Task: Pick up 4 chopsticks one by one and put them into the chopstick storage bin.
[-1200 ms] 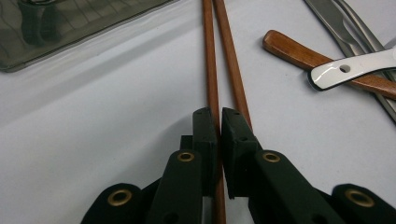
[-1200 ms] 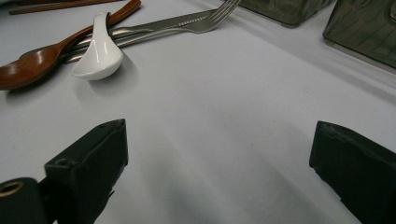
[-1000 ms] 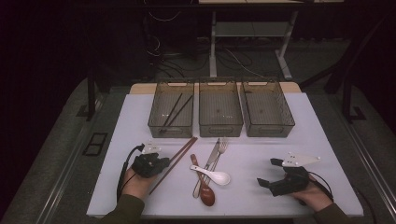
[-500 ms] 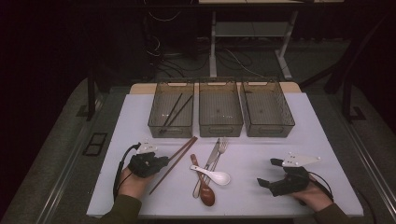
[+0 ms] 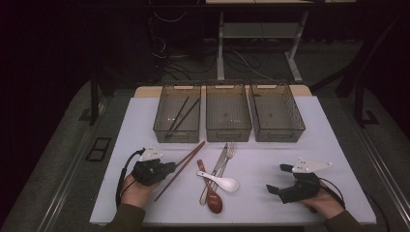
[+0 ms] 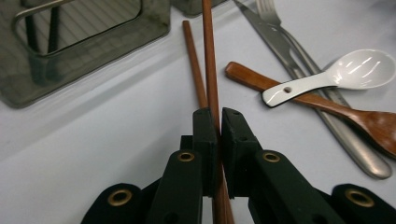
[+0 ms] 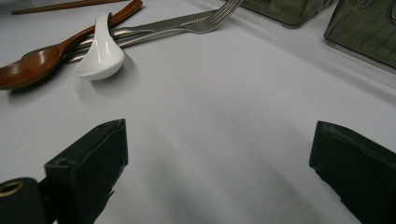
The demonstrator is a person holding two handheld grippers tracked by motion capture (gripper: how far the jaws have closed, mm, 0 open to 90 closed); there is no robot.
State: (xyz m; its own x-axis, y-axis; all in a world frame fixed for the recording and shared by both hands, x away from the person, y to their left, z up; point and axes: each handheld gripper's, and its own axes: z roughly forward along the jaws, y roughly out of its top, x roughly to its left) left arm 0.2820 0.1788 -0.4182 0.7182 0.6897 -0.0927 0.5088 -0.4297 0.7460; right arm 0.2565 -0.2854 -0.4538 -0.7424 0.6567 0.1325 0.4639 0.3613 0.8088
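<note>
My left gripper (image 5: 170,167) is at the near left of the white table, shut on one brown chopstick (image 6: 211,60) that runs out between its jaws (image 6: 218,114). A second brown chopstick (image 6: 194,70) lies close beside it on the table and reaches the left jaw's tip. In the high view the pair of chopsticks (image 5: 186,162) slants toward the left bin (image 5: 167,128). My right gripper (image 5: 277,179) rests at the near right, open, with bare table between its jaws (image 7: 219,135).
A white ceramic spoon (image 5: 223,181) lies across a wooden spoon (image 5: 212,195), with a knife and fork (image 5: 223,158) beside them. Three clear bins stand in a row at the back; the left one holds two dark chopsticks (image 5: 180,115), and the middle (image 5: 228,130) and right (image 5: 278,133) look empty.
</note>
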